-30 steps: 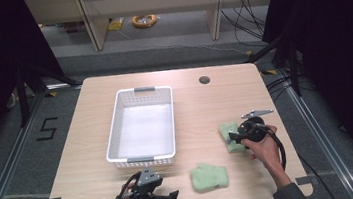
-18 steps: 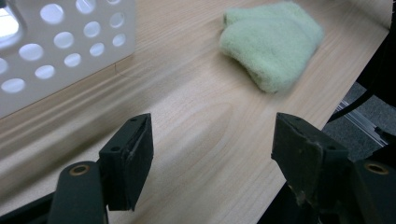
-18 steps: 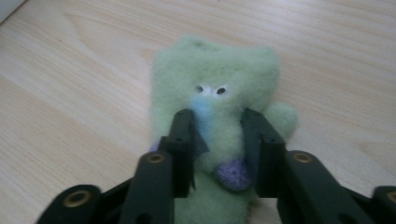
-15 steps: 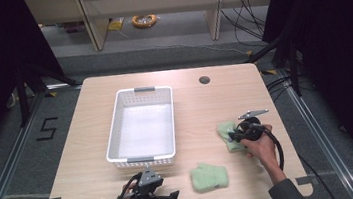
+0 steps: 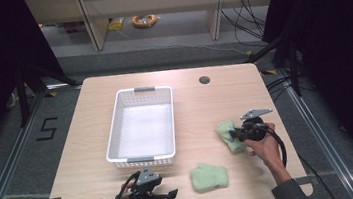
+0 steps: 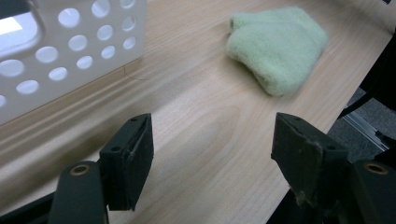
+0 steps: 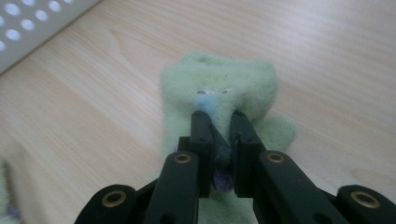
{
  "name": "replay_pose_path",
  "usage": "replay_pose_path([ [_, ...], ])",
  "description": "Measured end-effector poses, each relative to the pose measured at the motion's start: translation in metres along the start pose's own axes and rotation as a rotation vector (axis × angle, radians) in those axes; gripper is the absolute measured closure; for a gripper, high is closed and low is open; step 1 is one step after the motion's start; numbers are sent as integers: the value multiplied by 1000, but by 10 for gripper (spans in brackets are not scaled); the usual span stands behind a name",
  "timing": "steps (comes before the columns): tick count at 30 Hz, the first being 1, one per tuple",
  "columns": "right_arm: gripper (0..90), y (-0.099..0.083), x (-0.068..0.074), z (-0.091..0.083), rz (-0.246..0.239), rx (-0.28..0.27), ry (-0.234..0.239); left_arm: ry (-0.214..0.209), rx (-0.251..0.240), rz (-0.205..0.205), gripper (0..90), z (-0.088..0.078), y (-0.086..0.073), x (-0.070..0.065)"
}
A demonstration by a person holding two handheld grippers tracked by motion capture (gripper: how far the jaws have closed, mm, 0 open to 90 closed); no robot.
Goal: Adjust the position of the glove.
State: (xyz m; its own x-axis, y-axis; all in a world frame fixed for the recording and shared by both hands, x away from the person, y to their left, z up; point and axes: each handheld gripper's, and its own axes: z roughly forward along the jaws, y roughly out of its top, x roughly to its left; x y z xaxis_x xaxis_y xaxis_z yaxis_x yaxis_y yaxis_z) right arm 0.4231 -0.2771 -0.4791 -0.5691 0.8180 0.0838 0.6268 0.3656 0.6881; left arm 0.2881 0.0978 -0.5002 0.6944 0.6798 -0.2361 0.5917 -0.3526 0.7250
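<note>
While left hand-held gripper (image 5: 171,194) stays apart, right hand-held gripper (image 7: 218,116) just closed, seemingly pinching green mitt (image 7: 224,86).

— Any writing you can read anywhere?

— Just one mark: a black "5" (image 5: 47,129) on the grey floor (image 5: 15,163), left of the table (image 5: 225,99), level with its far half.

— Nothing on the white basket (image 5: 136,91) or on the green cloths?

— No label or brand that can be made out on either. The things on the far shelf are too small and blurred to read.
</note>
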Motion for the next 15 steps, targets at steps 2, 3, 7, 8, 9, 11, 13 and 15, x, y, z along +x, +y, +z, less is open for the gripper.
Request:
replay_pose_path([
  [2, 825, 3, 3, -7, -32, -32, 12, 5, -4, -10, 286, 0, -1, 0],
  [3, 825, 4, 6, -11, -22, -60, 30, -4, 4, -1, 283, 0, -1, 1],
  [7, 824, 6, 18, -33, -72, -70, 82, -9, -1, -8, 270, 1, -1, 0],
  [8, 824, 6, 18, -33, -72, -70, 82, -9, -1, -8, 266, 1, -1, 0],
  [9, 824, 5, 21, -36, -85, -80, 85, -11, 2, 6, 266, 0, 0, 0],
  [11, 824, 2, 33, -42, -94, -77, 126, -20, -2, 11, 252, 0, 0, 0],
  [13, 823, 2, 37, -44, -106, -74, 144, -24, -15, -4, 248, 1, 0, -1],
  [15, 822, -1, 48, -47, -163, -69, 184, -25, -20, -4, 240, 0, 0, -1],
])
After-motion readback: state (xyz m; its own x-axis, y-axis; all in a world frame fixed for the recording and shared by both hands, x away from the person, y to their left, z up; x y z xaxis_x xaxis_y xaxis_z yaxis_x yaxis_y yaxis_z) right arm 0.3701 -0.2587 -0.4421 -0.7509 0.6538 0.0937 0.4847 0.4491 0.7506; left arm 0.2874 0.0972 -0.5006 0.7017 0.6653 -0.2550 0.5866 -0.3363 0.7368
